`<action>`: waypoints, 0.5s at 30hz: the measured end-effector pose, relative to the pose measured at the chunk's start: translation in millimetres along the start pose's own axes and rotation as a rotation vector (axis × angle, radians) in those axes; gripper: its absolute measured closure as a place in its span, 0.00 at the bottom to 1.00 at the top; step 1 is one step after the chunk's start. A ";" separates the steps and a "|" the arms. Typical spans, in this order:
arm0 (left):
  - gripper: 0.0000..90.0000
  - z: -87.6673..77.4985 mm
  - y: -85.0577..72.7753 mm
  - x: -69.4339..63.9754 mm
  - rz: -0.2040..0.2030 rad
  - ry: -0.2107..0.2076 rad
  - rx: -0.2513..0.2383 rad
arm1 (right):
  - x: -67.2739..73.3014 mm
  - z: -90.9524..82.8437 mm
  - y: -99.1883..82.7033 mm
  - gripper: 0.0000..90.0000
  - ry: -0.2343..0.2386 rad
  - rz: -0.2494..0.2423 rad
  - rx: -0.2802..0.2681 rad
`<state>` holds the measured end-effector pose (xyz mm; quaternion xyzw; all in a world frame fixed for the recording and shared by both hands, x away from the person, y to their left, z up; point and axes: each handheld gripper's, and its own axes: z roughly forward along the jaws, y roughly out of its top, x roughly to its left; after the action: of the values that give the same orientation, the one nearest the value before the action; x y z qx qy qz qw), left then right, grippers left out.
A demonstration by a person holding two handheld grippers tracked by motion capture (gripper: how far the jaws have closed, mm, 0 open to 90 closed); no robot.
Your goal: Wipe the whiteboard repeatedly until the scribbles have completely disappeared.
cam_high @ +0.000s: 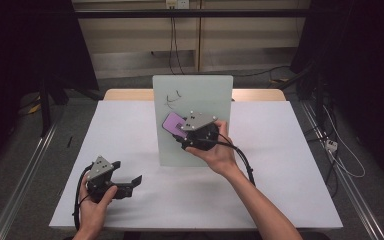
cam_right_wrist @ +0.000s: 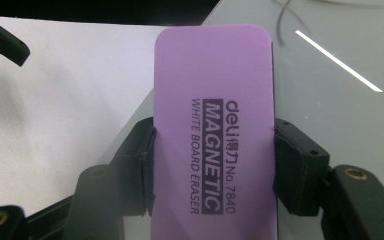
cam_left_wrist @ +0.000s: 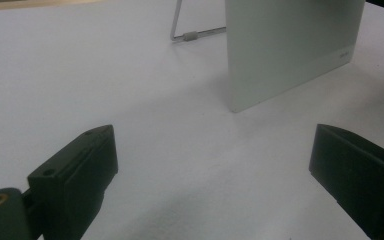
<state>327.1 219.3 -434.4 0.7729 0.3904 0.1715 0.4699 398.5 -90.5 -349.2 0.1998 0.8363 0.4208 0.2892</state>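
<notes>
The right gripper (cam_right_wrist: 212, 150) has its jaws clenched on the long edges of a purple magnetic whiteboard eraser (cam_right_wrist: 212, 125), printed face toward the camera. In the high view that eraser (cam_high: 173, 123) lies against the face of the small standing whiteboard (cam_high: 200, 90), just below the black pen scribbles (cam_high: 172, 99) near the board's upper left. The right hand (cam_high: 216, 152) reaches in from below the board. The left gripper (cam_high: 128, 176) rests on the white surface (cam_high: 280, 165) to the lower left of the whiteboard, well apart from it, jaws released and spread wide with nothing between them.
</notes>
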 end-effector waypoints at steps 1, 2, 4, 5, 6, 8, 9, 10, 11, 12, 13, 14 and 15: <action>0.06 -0.2 0.0 0.1 0.000 0.003 0.001 | -2.0 -1.8 0.8 0.46 -0.006 0.004 -0.004; 0.06 -0.3 -0.2 0.1 -0.006 0.004 0.000 | -4.1 -3.5 1.5 0.47 -0.011 0.010 -0.008; 0.06 -0.6 -0.3 0.1 -0.010 0.004 -0.001 | -11.5 -10.2 3.6 0.47 -0.031 0.018 -0.018; 0.06 -0.7 -0.3 0.3 -0.009 0.004 -0.001 | -15.3 -14.1 4.4 0.47 -0.045 0.022 -0.023; 0.06 -0.8 -0.3 0.4 -0.008 0.004 -0.003 | -19.6 -18.2 4.9 0.47 -0.056 0.024 -0.027; 0.06 -0.7 -0.4 0.2 -0.010 0.004 -0.001 | -28.5 -26.9 5.5 0.47 -0.080 0.031 -0.034; 0.06 -0.5 -0.3 0.1 -0.010 0.004 -0.001 | -33.0 -31.4 5.7 0.47 -0.092 0.036 -0.039; 0.06 -0.5 -0.2 0.1 -0.008 0.003 -0.001 | -37.6 -36.0 6.0 0.46 -0.105 0.039 -0.041; 0.06 -0.4 -0.2 0.0 -0.008 0.003 -0.001 | -42.4 -40.5 6.2 0.47 -0.117 0.039 -0.046; 0.06 -0.3 -0.1 -0.1 -0.006 0.003 0.000 | -46.9 -44.7 6.5 0.46 -0.128 0.043 -0.047; 0.06 -0.2 0.0 0.1 -0.001 0.003 0.001 | -51.4 -48.5 7.1 0.47 -0.136 0.040 -0.049; 0.06 0.1 0.0 0.1 -0.002 0.002 0.002 | -55.1 -51.6 8.4 0.46 -0.147 0.040 -0.050; 0.06 0.4 0.1 -0.1 -0.005 -0.002 0.000 | -58.3 -53.9 10.5 0.47 -0.155 0.034 -0.050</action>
<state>327.3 218.9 -434.6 0.7721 0.3915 0.1696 0.4709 408.3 -150.0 -296.4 0.2387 0.7971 0.4294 0.3510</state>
